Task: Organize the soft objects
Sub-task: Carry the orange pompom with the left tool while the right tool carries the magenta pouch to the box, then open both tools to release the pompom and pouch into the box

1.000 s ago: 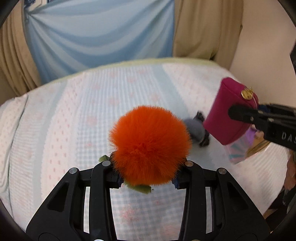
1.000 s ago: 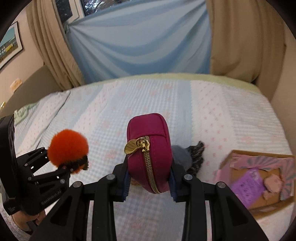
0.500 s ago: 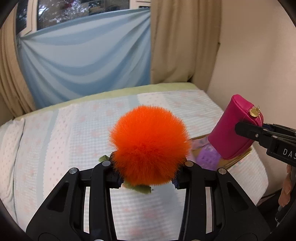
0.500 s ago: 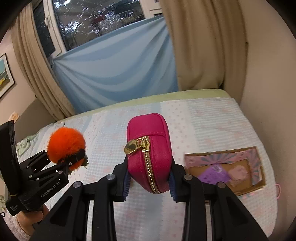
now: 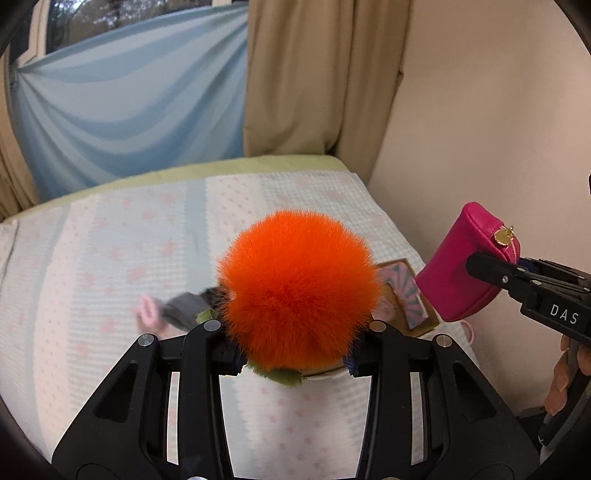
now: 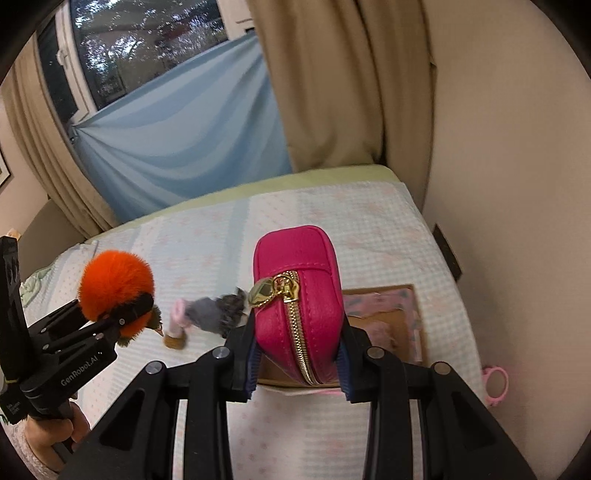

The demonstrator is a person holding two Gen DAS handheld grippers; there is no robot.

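Midway, both grippers carry loads above the bed (image 6: 369,221): left gripper (image 5: 291,328) clamps an orange pompom (image 5: 299,291) at frame centre, right gripper (image 6: 297,354) pinches a pink pouch (image 6: 295,295); a grey toy (image 6: 210,314) remains unplaced, left of centre.

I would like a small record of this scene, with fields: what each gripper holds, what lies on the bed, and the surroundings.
left gripper: shut on orange pompom
right gripper: shut on pink pouch, zipper closed, facing the camera
on bed: small grey plush toy; flat cardboard piece with pink and purple print
beside bed: pink ring-shaped item
background: blue cloth, beige curtains, window
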